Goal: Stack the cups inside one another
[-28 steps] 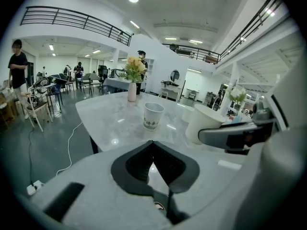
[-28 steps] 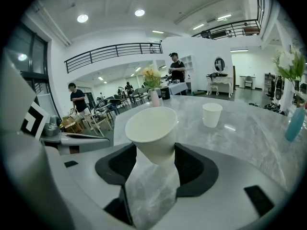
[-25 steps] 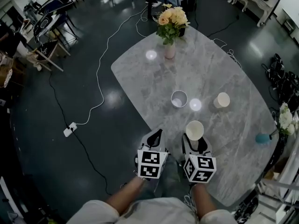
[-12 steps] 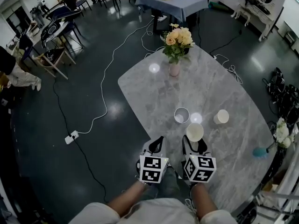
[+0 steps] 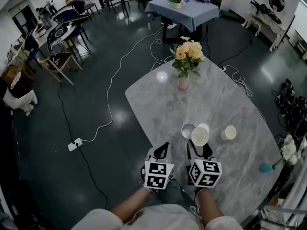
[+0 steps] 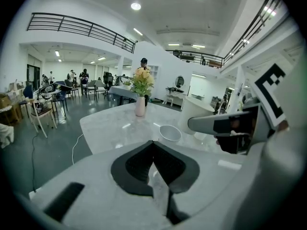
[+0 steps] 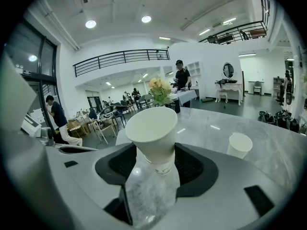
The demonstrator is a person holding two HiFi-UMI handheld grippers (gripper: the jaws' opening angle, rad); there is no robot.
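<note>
My right gripper [image 5: 200,147] [image 7: 156,169] is shut on a white paper cup [image 5: 200,136] [image 7: 152,132], held upright above the marble table [image 5: 163,109]. A grey cup [image 5: 188,130] [image 6: 170,133] stands on the table just beyond and left of the held one. Another white cup [image 5: 229,132] [image 7: 239,145] stands further right. My left gripper [image 5: 162,151] [image 6: 153,145] is shut, with nothing between its jaws, hovering at the table's near edge beside the right one.
A vase of flowers [image 5: 185,63] [image 6: 141,91] stands at the table's far end. White flowers [image 5: 291,147] and a teal object [image 5: 266,167] sit at the right edge. A cable [image 5: 108,110] and power strip [image 5: 74,144] lie on the dark floor to the left.
The right gripper has carried the white cup forward, closer to the grey cup. The head view has tilted up, so the table sits lower in frame.
</note>
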